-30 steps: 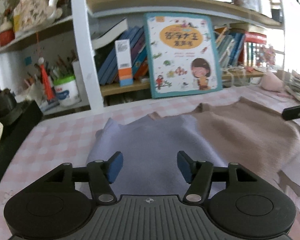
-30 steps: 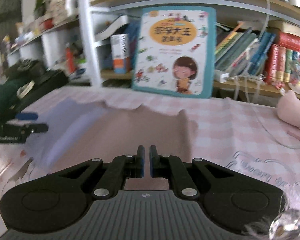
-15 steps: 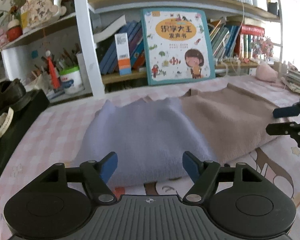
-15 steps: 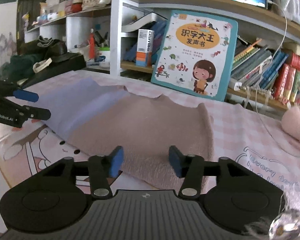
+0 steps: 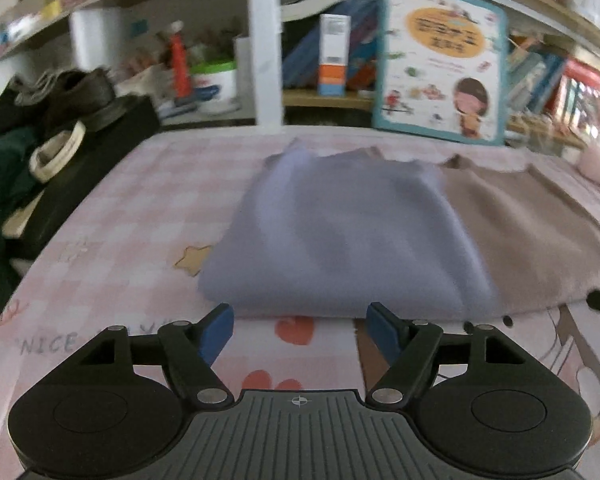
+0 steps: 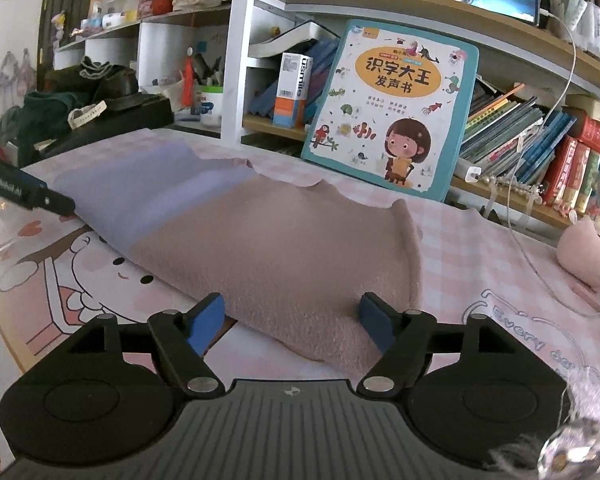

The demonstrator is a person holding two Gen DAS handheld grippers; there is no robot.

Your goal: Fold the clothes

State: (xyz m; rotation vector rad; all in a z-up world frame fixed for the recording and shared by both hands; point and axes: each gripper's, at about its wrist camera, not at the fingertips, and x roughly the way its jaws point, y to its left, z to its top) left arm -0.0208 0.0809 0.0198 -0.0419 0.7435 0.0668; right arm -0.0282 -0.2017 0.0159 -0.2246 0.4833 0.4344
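A two-tone garment lies folded flat on the pink checked tablecloth. Its lavender half (image 5: 340, 236) is on the left and its tan half (image 5: 532, 232) on the right; both show in the right wrist view too, lavender (image 6: 148, 184) and tan (image 6: 292, 248). My left gripper (image 5: 300, 330) is open and empty, just short of the lavender half's near folded edge. My right gripper (image 6: 292, 320) is open and empty, its fingers either side of the tan half's near edge. The left gripper's finger (image 6: 28, 192) shows at the left of the right wrist view.
A bookshelf runs along the back with a large children's book (image 6: 392, 108) leaning on it. A black bag with dark clothes (image 5: 56, 148) sits at the table's left edge. A pink plush toy (image 6: 588, 248) and a white cable (image 6: 540, 272) lie at the right.
The right gripper opened from shut. Both grippers drew back from over the garment to its near edge, and the garment now lies flat and released.
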